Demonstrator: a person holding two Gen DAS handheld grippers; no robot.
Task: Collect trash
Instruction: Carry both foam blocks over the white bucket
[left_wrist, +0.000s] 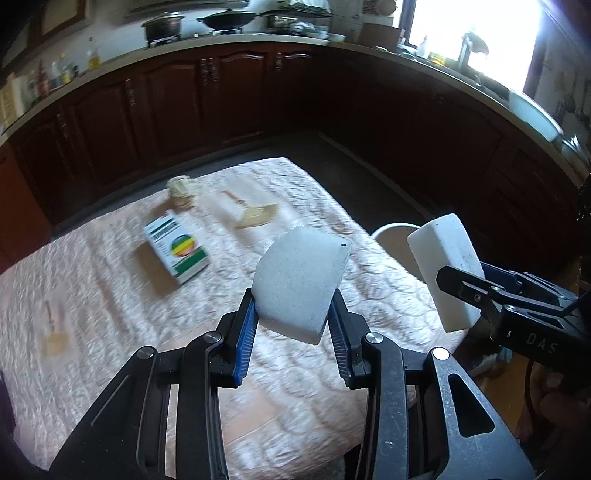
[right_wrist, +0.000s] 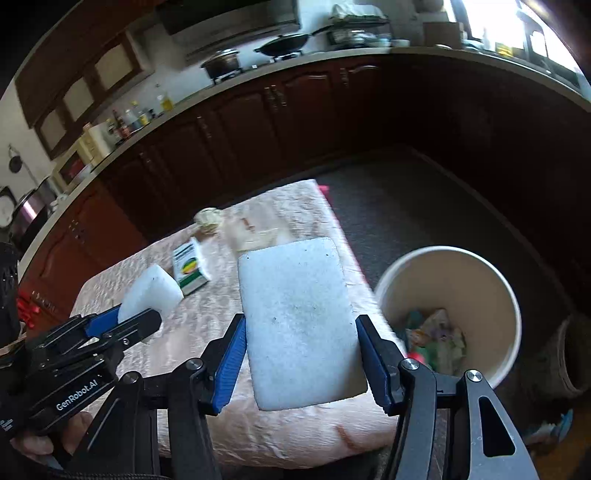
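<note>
My left gripper (left_wrist: 291, 314) is shut on a white foam block (left_wrist: 301, 280) and holds it above the table. It also shows in the right wrist view (right_wrist: 151, 291). My right gripper (right_wrist: 301, 354) is shut on a larger flat white foam slab (right_wrist: 299, 321), held above the table's right edge; the slab shows at the right of the left wrist view (left_wrist: 447, 269). A white bin (right_wrist: 513, 325) with wrappers inside stands on the floor right of the table. On the table lie a green and white box (left_wrist: 175, 247), a crumpled paper wad (left_wrist: 181, 190) and a flat wrapper (left_wrist: 258, 214).
The table has a pink quilted cloth (left_wrist: 92, 277). Dark wood cabinets (left_wrist: 221, 92) with a worktop, pots and bottles curve around behind. Dark floor (right_wrist: 406, 206) lies between table and cabinets. A woven basket (right_wrist: 572, 362) sits beside the bin.
</note>
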